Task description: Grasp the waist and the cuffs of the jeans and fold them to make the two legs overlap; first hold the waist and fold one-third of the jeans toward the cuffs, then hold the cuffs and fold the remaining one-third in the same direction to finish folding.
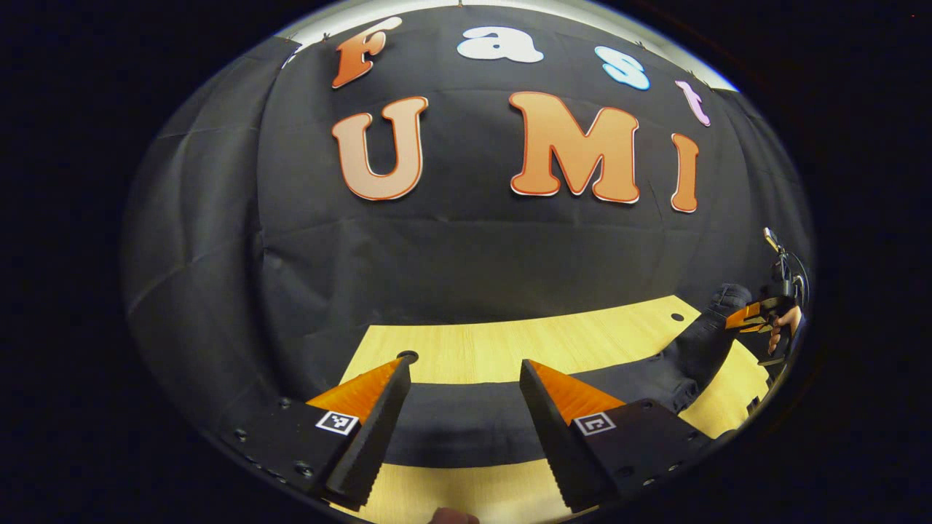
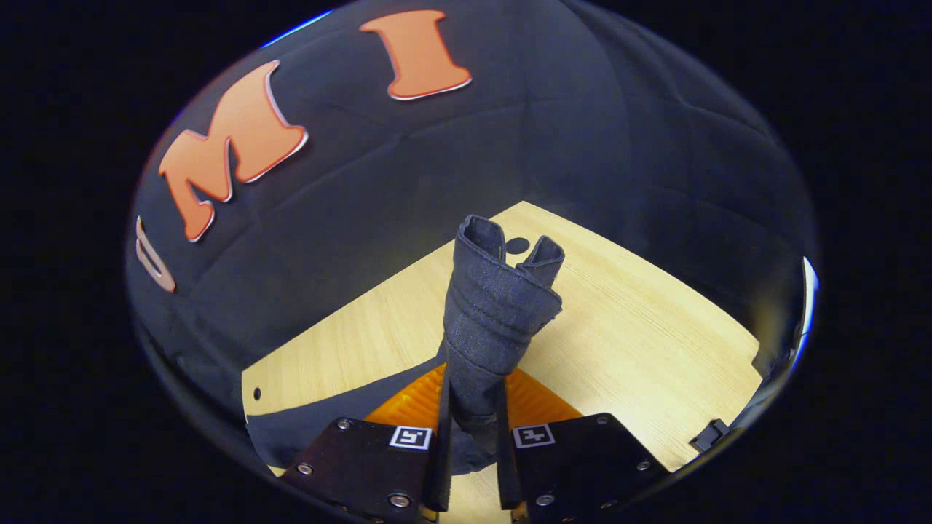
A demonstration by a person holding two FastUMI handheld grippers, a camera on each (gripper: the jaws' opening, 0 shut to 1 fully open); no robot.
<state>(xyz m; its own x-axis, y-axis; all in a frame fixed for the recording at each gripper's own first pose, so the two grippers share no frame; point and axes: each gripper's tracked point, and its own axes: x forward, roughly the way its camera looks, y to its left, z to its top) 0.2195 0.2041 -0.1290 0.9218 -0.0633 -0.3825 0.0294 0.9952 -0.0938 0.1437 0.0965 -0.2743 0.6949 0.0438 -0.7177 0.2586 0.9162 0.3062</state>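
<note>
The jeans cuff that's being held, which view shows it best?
The right gripper view: the jeans stand up bunched straight ahead, with the right gripper shut on the cuff end, hem stitching plain. The left gripper view shows the jeans lying across the table, with the held end small near the right edge.

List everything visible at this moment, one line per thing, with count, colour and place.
jeans: one pair, dark blue-black; lying across the table, one end bunched and lifted at the right.
table: one, light wood, with small dark holes near its edges.
booth wall: black cloth, behind the table.
left gripper: one, open, low over the jeans where they lie flat.
right gripper: one, shut on the jeans, the bunched cloth standing up between its fingers.
hand: one, holding the right gripper, at the right edge of the left gripper view.
</note>
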